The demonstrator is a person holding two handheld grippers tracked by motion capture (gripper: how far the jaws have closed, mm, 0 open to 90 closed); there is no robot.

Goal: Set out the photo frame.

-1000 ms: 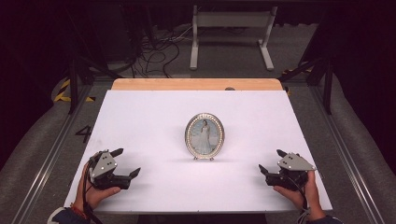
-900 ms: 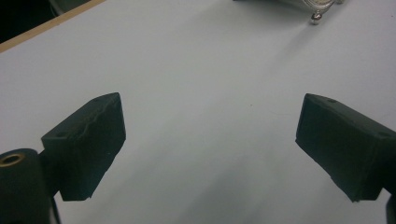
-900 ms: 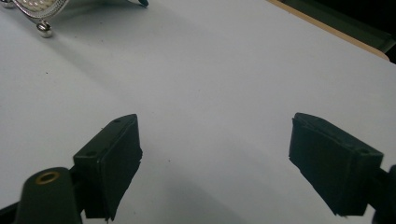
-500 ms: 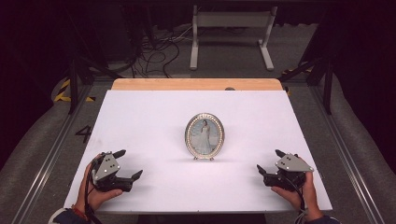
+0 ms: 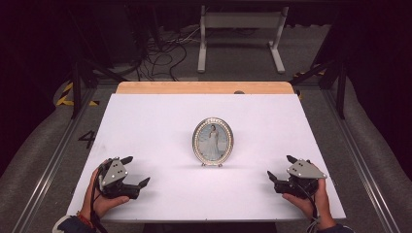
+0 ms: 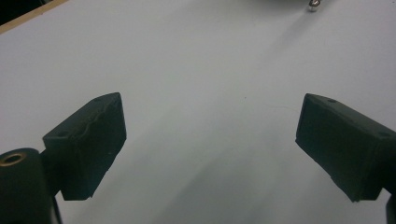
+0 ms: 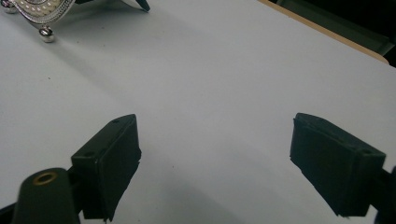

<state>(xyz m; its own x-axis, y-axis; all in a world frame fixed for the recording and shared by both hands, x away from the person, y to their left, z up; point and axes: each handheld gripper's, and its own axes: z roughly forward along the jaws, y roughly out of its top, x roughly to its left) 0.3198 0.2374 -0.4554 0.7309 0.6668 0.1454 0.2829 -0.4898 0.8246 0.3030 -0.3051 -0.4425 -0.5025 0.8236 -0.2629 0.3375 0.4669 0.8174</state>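
Note:
An oval silver picture frame [image 5: 213, 141] with a portrait stands upright at the middle of the white table [image 5: 160, 121]. My left gripper [image 5: 136, 170] rests near the front left corner, held in a hand, open and empty. My right gripper [image 5: 280, 166] sits near the front right corner, also open and empty. Both point inward toward the frame and are well apart from it. In the left gripper view the gripper [image 6: 212, 112] spans bare table, and a frame foot [image 6: 314, 4] peeks in at the top. The right gripper [image 7: 214, 126] sees the frame's beaded lower rim [image 7: 39, 11] at top left.
A wooden strip [image 5: 204, 87] runs along the table's far edge. Beyond it are floor cables [image 5: 160, 48] and a white metal stand [image 5: 240, 34]. Dark rails flank the table on both sides.
Both hands have shifted only slightly near the front edge. The jaws stay open and the frame has not moved.

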